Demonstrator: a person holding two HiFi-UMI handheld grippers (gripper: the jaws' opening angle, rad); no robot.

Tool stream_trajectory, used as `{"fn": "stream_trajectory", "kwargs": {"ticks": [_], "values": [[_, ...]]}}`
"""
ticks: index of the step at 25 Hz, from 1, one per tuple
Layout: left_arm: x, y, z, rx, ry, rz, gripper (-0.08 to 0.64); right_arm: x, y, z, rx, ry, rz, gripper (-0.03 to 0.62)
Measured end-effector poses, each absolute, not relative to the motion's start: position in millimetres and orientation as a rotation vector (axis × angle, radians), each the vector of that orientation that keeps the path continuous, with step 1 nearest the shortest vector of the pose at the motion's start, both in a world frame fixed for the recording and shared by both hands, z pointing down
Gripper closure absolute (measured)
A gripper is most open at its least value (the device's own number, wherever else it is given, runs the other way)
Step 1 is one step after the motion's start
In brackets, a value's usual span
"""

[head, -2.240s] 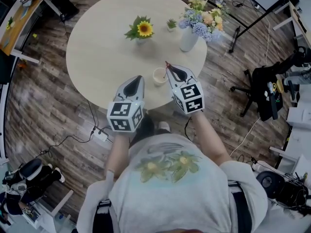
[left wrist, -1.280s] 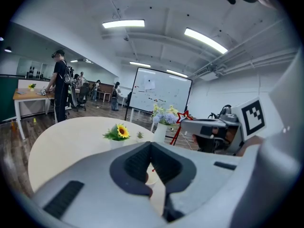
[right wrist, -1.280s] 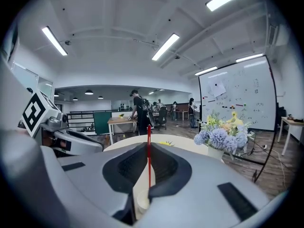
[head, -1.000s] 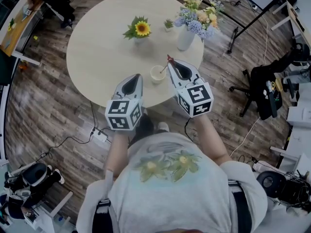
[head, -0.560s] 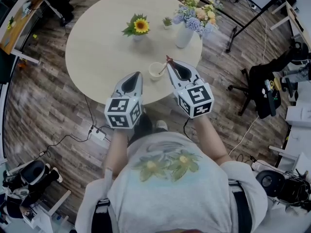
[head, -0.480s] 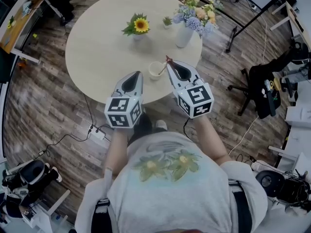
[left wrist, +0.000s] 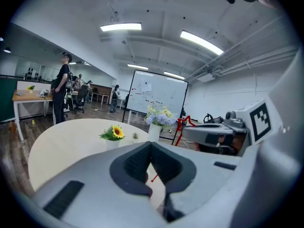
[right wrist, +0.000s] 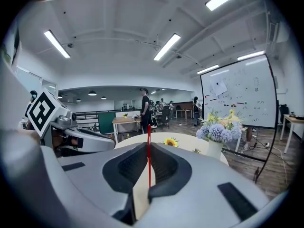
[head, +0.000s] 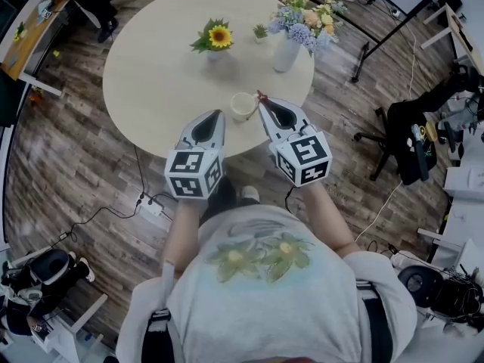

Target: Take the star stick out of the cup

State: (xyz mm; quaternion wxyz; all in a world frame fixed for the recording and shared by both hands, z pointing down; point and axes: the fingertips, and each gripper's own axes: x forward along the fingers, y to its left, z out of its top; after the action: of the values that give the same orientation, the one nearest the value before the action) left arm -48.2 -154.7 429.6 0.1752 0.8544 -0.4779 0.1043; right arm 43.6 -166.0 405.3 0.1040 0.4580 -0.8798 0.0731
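Note:
A thin red star stick (right wrist: 148, 141) stands upright, pinched between the jaws of my right gripper (right wrist: 148, 148), which is shut on it. In the head view its star end (head: 261, 96) shows at the right gripper's (head: 265, 106) tip, just right of the small cream cup (head: 243, 106) near the round table's front edge. The stick's lower end is hidden there, so I cannot tell whether it is inside the cup. My left gripper (head: 215, 115) hovers left of the cup, jaws together and empty. The left gripper view shows the red star (left wrist: 183, 122) beyond its jaws.
The round beige table (head: 159, 74) holds a potted sunflower (head: 219, 40), a tiny plant (head: 261, 31) and a white vase of flowers (head: 291, 36) at the back. A black office chair (head: 412, 138) stands to the right. Cables lie on the wooden floor. People stand far off.
The stick slanted down into the cup earlier; it now sits steeper at the right gripper's tip, beside the cup's right rim. Both grippers have shifted slightly over the table edge.

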Motion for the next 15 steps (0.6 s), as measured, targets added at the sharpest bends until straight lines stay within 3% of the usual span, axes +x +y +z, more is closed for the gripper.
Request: {"fn": "stream_trajectory", "kwargs": {"ticks": [15], "values": [[-50.8, -134.8, 432.3, 2.403, -1.381, 0.296, 0.558, 36.8, -137.6, 423.1, 1.277, -2.589, 0.263, 0.56]]}}
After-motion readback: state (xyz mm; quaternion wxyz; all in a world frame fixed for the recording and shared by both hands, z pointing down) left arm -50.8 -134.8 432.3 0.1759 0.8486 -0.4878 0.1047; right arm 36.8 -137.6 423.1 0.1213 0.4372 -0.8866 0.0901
